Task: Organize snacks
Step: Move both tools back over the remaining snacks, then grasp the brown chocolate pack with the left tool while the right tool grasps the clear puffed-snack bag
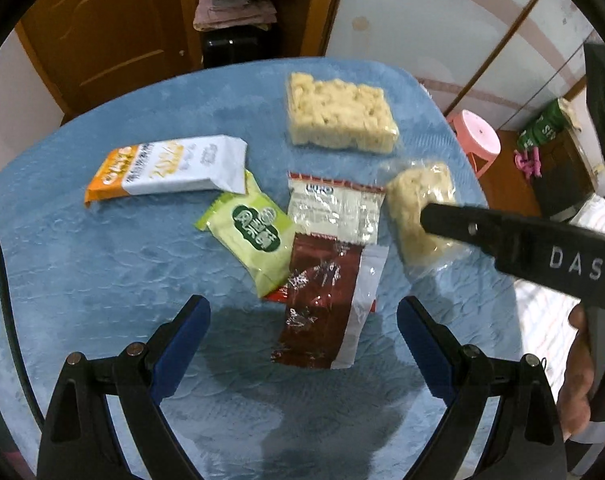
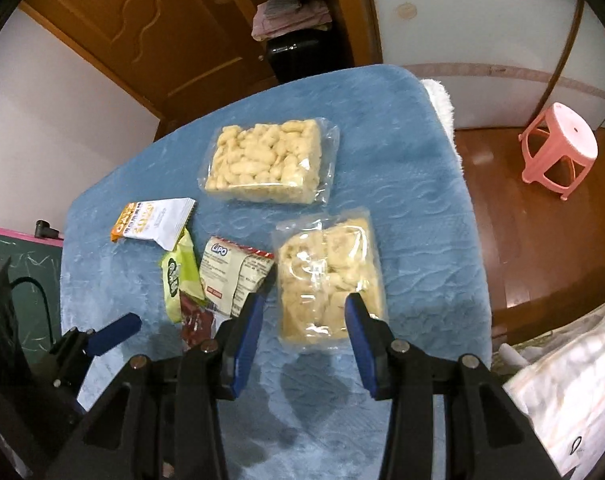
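Right gripper [image 2: 302, 312] hovers, fingers wide, over the near puffed-snack pack [image 2: 329, 276] on the blue counter [image 2: 414, 184]; straddle its near end squarely, close gently; crushable. Left gripper [image 1: 302, 312] fingers wide, holding nothing.

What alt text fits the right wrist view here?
The open right gripper hovers at the near clear-wrapped puffed snack block on a blue mat. A second block lies beyond; smaller packets cluster left, where the left gripper shows.
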Demonstrator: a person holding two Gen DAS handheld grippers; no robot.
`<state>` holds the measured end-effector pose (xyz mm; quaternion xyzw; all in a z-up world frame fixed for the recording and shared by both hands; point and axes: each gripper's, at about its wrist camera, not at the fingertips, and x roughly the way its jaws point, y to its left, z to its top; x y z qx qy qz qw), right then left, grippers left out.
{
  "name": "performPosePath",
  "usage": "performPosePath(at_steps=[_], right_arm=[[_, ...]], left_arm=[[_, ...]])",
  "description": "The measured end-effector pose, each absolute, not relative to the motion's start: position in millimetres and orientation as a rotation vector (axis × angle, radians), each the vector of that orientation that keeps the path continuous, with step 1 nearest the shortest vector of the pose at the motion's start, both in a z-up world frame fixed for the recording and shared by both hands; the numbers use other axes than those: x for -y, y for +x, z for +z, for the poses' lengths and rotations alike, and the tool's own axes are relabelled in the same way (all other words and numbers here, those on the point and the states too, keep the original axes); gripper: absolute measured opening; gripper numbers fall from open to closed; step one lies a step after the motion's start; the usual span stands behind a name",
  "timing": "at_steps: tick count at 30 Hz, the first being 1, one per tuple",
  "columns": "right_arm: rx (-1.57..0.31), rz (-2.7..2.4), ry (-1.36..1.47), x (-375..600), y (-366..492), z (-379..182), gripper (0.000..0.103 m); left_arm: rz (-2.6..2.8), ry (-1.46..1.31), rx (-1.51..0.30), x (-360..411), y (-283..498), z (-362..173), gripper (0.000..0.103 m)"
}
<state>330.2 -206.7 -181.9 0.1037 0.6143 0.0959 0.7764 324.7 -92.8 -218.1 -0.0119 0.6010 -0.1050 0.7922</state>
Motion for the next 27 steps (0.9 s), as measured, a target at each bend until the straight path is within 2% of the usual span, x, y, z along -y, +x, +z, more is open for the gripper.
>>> performPosePath(at_steps=[8, 11, 13, 14, 20, 22, 25, 27], right_arm=[[-1.29, 0.157, 0.097, 203, 334, -184, 0.044], [-1.299, 0.152, 0.089, 204, 334, -188, 0.052], [-1.31, 0.168, 0.109, 204, 334, -193, 0.053], [-1.309, 0.169, 0.119, 205, 335, -194, 0.058], [-1.323, 0.156, 0.134, 205, 337, -207, 0.063], [-1.317, 0.155, 0.13, 204, 337, -208, 0.064], [-1.304, 0.155, 0.121, 204, 334, -208, 0.062], [-1.299, 0.156, 0.112, 203, 329, -207, 0.061]], left_arm=[[-0.207, -0.011, -1.313, 98, 324, -237, 0.094], [-0.185, -0.017, -1.327, 99, 323, -247, 0.094], [-0.17, -0.039, -1.346, 98, 325, -255, 0.094], [-0.162, -0.061, -1.339, 94, 325, -257, 0.094], [-0.127, -0.092, -1.295, 86, 325, -253, 0.077], [-0.123, -0.099, -1.284, 86, 324, -252, 0.067], [-0.13, -0.102, -1.273, 82, 322, -244, 0.048], [-0.135, -0.096, -1.273, 76, 321, -241, 0.045]])
